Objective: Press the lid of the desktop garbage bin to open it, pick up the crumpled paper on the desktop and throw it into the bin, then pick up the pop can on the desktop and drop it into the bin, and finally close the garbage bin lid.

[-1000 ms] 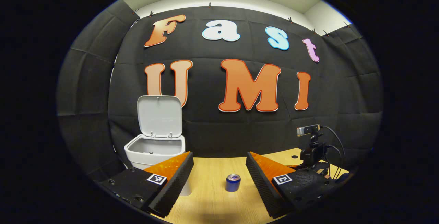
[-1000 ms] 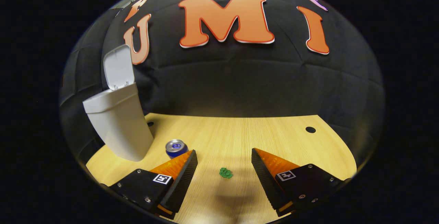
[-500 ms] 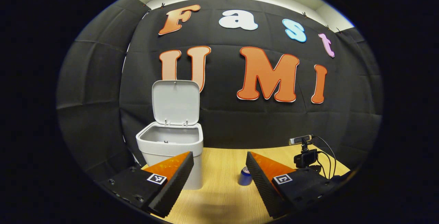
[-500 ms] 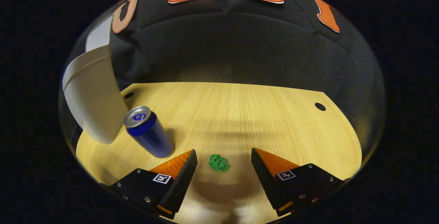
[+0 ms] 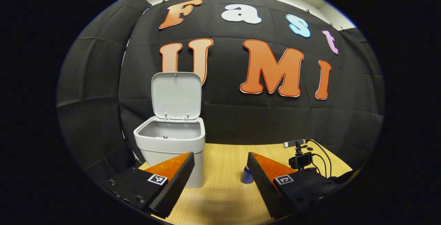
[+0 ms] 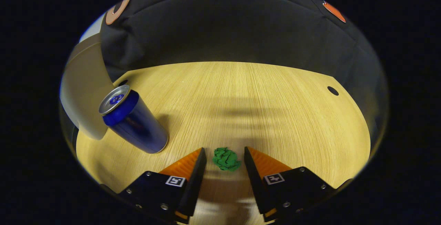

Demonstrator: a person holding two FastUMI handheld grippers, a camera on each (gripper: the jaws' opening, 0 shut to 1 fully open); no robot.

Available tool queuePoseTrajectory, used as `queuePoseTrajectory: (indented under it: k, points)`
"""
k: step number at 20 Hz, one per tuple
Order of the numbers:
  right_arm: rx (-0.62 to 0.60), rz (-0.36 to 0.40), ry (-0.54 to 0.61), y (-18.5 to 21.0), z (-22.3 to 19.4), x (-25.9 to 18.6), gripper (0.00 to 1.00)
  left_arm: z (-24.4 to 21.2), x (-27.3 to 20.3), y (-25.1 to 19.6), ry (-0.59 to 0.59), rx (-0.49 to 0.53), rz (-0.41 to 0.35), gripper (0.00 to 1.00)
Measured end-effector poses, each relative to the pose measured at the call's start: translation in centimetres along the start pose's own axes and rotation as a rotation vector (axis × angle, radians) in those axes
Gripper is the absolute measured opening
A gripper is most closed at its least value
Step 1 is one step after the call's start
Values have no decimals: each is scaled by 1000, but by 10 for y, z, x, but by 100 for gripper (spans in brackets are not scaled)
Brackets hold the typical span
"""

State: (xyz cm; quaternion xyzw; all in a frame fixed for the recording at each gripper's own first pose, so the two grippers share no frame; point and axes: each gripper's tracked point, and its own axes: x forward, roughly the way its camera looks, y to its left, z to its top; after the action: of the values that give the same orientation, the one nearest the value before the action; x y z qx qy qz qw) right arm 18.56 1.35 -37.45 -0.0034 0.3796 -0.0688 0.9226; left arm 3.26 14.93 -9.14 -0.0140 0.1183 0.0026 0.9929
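Note:
The white garbage bin (image 5: 168, 142) stands at the left on the wooden table, its lid (image 5: 176, 95) raised upright. My left gripper (image 5: 220, 157) hovers open in front of it, holding nothing. A blue pop can (image 5: 245, 175) peeks out beside its right finger. In the right gripper view, the green crumpled paper (image 6: 225, 159) lies on the table between the tips of my right gripper (image 6: 224, 151). The jaws are narrowed around it, with a thin gap visible on each side. The pop can (image 6: 134, 121) stands upright just left of that gripper, next to the bin (image 6: 84, 90).
A small camera on a stand (image 5: 299, 159) with cables sits at the table's right side in the left gripper view. The tabletop (image 6: 262, 108) has a round cable hole (image 6: 332, 90) at the far right. Black cloth walls close the booth behind.
My right gripper has dropped toward the table and moved up to the paper, and its jaws have narrowed around it. The left gripper has shifted slightly, so the bin now sits nearer the middle of its view.

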Motion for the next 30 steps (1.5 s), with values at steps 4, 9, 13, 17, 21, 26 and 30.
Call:
queuePoseTrajectory:
  k: [4, 9, 13, 17, 21, 26, 30]
  points:
    - [-25, -9, 9, -1, -4, -2, 43, -3, 3, 0, 10, -2, -1, 96]
    - [-36, -11, 8, -2, -5, -7, 29, -7, 3, -4, 19, 7, -10, 92]
    - [-18, 7, -10, -1, -10, -11, 27, -9, 1, -4, 28, 13, -5, 92]
    - [25, 21, -25, 0, -12, -14, 24, -8, -2, -8, 29, 28, -15, 92]
    - [50, 8, -1, 1, -10, -16, 12, -4, -6, -12, 25, 43, -24, 92]
    - [57, 33, -2, -1, -4, -30, 7, 3, -14, -9, 3, 51, -21, 92]
    - [82, 68, -105, 6, 42, -68, 6, 8, -18, -6, -18, 41, -18, 92]
